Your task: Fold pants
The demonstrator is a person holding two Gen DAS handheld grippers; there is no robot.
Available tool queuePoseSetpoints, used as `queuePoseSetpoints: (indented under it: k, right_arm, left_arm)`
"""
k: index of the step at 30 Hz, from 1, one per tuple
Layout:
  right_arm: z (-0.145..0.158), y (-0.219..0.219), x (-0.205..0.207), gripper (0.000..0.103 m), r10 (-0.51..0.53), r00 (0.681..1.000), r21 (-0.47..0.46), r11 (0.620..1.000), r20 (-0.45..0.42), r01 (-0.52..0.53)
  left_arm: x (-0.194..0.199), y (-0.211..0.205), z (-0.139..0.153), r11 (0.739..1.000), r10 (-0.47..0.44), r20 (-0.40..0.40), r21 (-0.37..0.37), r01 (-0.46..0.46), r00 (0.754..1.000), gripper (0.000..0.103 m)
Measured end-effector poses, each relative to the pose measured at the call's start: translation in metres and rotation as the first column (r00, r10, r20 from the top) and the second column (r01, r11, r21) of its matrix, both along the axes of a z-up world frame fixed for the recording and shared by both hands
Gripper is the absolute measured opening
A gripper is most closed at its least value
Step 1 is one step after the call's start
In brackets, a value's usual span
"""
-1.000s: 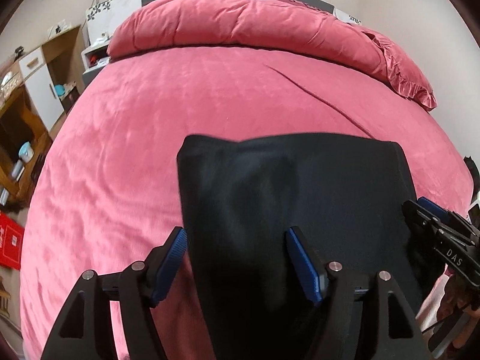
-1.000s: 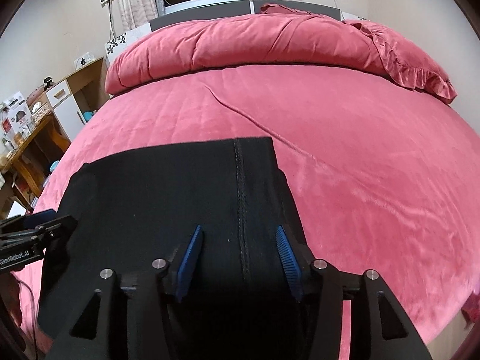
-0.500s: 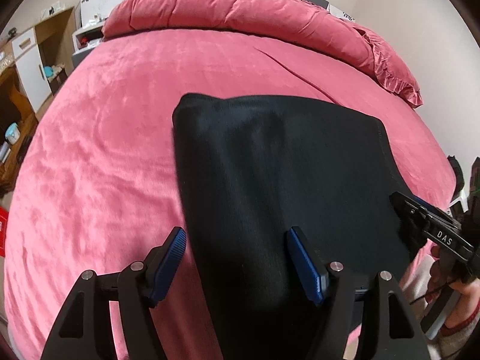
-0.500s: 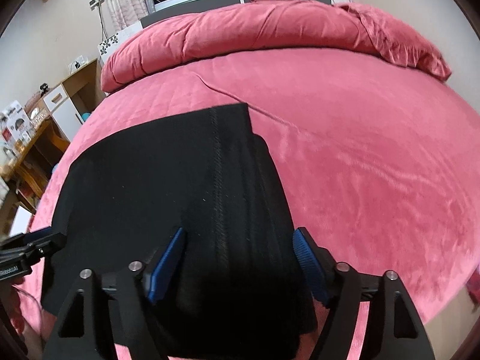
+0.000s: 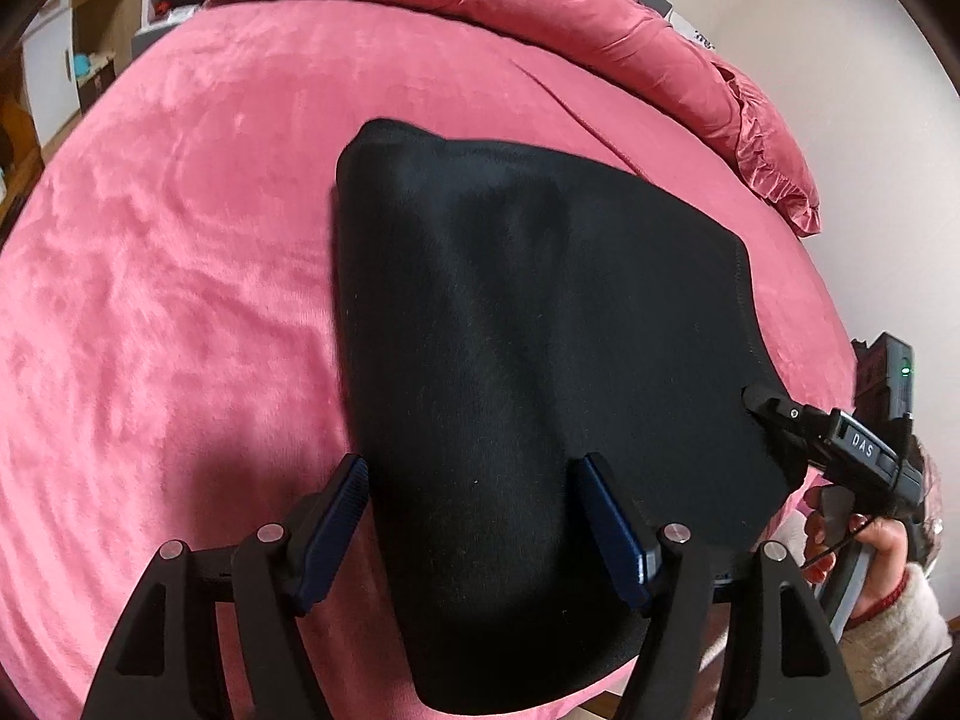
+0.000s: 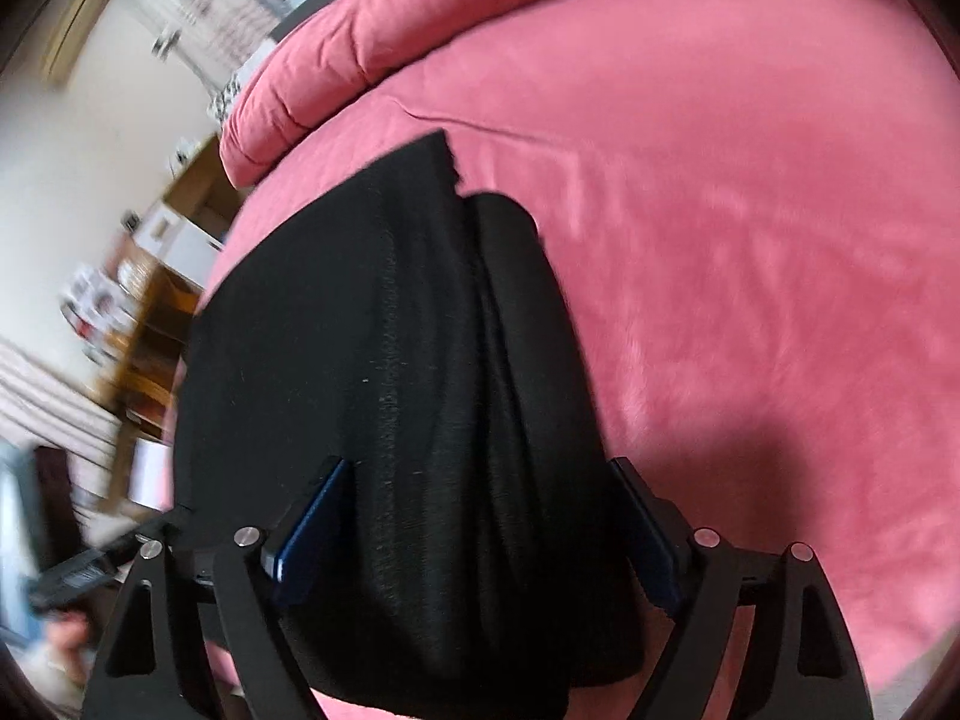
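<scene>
Both tongs, left tongs [image 5: 471, 495] and right tongs [image 6: 480, 495], are opening wide astride the folded black pants [image 5: 528, 324], gripping nothing.

The black pants [image 6: 384, 360] lie on the pink bed [image 6: 750, 300], and the right gripper [image 6: 480, 510] above them is opening, its blue pads [image 6: 312, 516] not squeezing them.
</scene>
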State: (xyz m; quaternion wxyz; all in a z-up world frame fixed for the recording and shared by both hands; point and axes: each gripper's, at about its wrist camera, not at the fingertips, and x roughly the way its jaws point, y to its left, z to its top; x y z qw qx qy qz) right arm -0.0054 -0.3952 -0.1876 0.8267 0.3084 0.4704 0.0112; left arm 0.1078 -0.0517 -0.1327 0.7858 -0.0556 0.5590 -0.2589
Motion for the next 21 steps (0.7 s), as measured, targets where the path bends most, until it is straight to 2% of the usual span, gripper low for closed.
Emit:
queuePoseSetpoints:
  k: [2,5,10,21]
  right_arm:
    - [-0.004,-0.003,-0.001,0.085,0.011,1.0,0.036,0.999,0.008,-0.011]
    - [-0.004,0.0,-0.002,0.086,0.042,0.999,0.025,0.999,0.018,-0.042]
    - [-0.009,-0.003,0.001,0.086,0.049,0.998,0.063,0.997,0.024,-0.051]
    - [-0.007,0.005,0.022,0.086,0.086,0.996,0.042,0.995,0.015,-0.087]
  left_arm:
    - [0.003,0.002,-0.003,1.0,0.003,-0.023,-0.018,-0.004,1.0,0.076]
    - [0.006,0.006,-0.008,1.0,0.007,-0.038,-0.026,-0.008,0.999,0.082]
    - [0.006,0.011,-0.016,0.999,-0.008,-0.05,-0.046,0.006,0.999,0.085]
    - [0.019,-0.006,-0.027,0.996,-0.084,-0.055,-0.048,0.081,0.995,0.096]
